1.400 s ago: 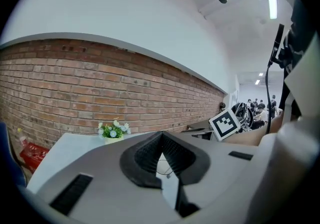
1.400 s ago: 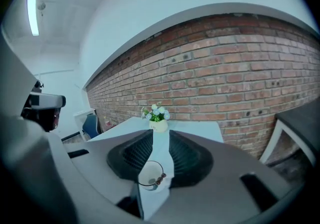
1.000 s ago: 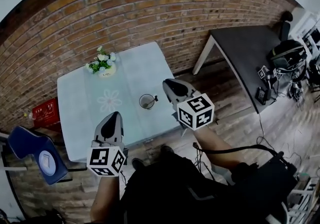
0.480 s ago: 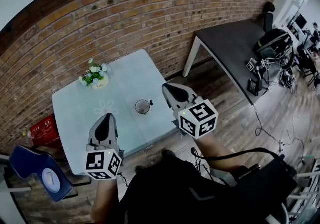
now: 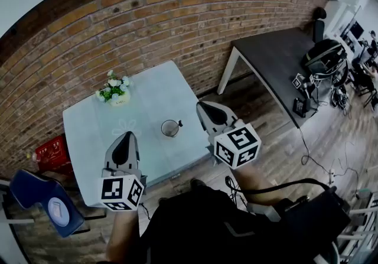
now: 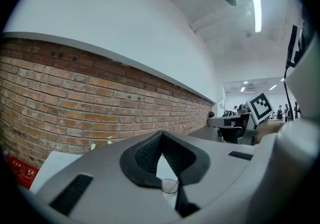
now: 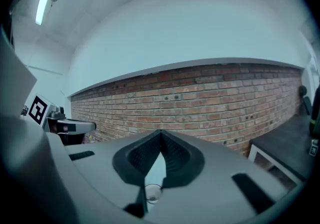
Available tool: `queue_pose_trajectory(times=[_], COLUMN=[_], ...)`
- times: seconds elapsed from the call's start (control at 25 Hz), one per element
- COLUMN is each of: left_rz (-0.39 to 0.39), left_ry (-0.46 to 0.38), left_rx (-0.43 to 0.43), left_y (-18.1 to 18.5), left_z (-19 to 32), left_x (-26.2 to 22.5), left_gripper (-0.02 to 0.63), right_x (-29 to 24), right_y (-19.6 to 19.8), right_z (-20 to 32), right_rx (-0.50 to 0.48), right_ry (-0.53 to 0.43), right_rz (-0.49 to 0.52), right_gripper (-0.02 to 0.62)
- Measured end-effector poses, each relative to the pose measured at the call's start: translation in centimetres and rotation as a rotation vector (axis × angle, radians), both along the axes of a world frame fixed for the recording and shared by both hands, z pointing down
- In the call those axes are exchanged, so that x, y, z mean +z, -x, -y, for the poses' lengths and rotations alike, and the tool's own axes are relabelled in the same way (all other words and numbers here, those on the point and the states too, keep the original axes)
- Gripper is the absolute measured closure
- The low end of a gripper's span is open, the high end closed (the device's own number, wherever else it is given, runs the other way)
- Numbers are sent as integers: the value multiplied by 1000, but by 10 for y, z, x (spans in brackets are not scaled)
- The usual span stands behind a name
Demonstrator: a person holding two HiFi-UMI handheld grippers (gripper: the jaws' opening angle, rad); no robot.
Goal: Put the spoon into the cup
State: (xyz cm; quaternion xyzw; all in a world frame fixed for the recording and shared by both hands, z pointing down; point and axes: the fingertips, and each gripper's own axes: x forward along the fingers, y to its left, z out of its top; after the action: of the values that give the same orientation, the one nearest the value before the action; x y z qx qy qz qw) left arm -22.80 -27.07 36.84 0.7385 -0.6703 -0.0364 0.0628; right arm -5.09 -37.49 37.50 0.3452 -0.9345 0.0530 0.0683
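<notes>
Glass cup (image 5: 170, 128) stands upright on pale worktop (image 5: 88, 133), roughly mid-width, toward the person's edge. Tiny dark bit sits just R of the cup's rim; too small to tell if it's the spoon. Through both gripper views the cup looks clear, w/ something pale low inside that can't be made out.

L gripper (image 5: 128, 135) hangs left of the cup and nearer the person, well apart from it, pointing about level. Jaws are closed together, nothing btw them; the cup shows only through the gap above the tips.

R gripper (image 5: 200, 104) hangs right of the cup, near but not touching, tilted slightly down. Its jaws have just been closing and are now fully together, nothing btw them.

Flower pot (image 5: 115, 88) w/ white blooms stands beyond the cup and to its left, near the far corner of the worktop. Brick wall (image 5: 147, 15) runs behind the cup. Dark table (image 5: 277, 56) is off to the cup's right, well apart. Blue chair (image 5: 41, 195) and red box (image 5: 50, 150) sit far left of the cup, on the floor side.
</notes>
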Motion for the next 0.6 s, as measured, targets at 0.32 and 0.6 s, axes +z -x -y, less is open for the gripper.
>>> queue_pose_trajectory(times=[0.32,0.6], left_rz=[-4,-11], left_ry=[13,31], left_rx=[-21,-24], left_y=[-1,-6], left_z=[0,2], left_x=[3,10], left_gripper=[597,597], right_x=[1,0], right_y=[1,0], right_z=[3,6], right_rx=[-13,-21], right_ry=[-7,-14], right_rz=[5,6], right_gripper=[577,577])
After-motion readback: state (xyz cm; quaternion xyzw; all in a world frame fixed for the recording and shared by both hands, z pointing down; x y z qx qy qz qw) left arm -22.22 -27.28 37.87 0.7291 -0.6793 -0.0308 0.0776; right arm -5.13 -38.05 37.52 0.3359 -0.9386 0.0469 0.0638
